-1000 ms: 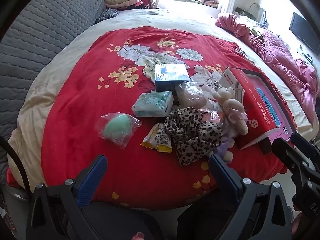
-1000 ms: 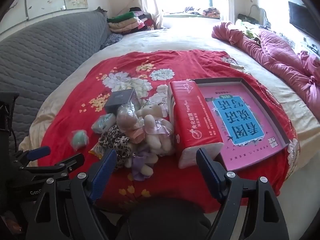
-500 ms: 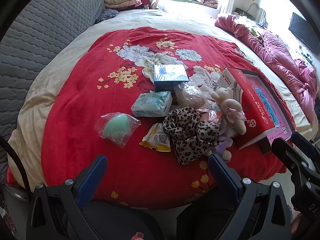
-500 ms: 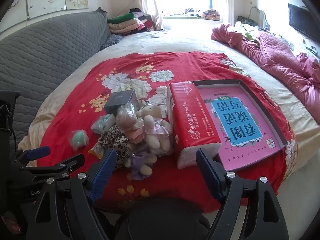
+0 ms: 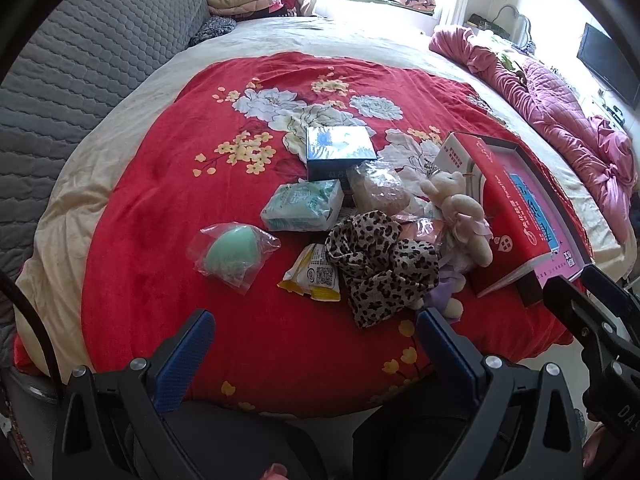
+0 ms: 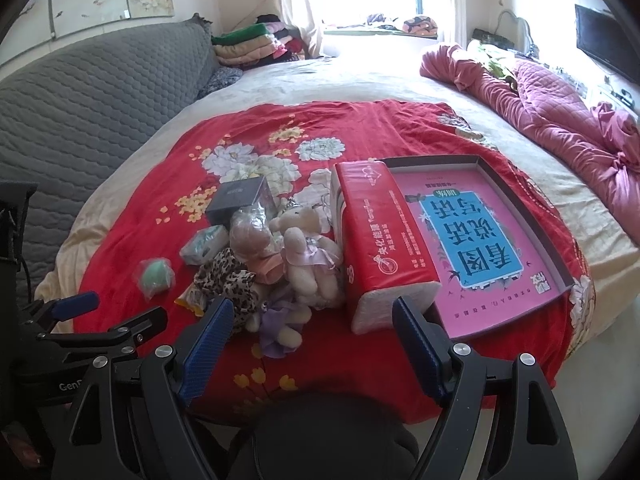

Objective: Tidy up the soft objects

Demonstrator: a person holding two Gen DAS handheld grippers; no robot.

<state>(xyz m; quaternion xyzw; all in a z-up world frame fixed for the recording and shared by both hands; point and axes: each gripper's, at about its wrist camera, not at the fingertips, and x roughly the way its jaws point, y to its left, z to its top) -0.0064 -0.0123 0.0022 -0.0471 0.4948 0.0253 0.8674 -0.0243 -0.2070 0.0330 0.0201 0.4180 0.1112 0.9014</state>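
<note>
Both the left tool [image 5: 314,334] and the right tool [image 6: 310,320] hang spread and empty over the bed's near edge. The soft objects, a leopard-print cloth [image 5: 380,264] and a plush bear [image 6: 306,254] among them, lie heaped on the red blanket [image 5: 160,184] beside a red tissue pack [image 6: 380,240].

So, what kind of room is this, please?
Most likely a bedroom in a home. The objects lie on a red floral blanket spread over a wide bed, a pink quilt is bunched along its far side, and folded clothes are stacked by the window.

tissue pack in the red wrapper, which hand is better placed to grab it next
Right. The tissue pack lies just ahead of the open right gripper, its near end between the fingers' line. In the left view it sits far off to the side.
</note>
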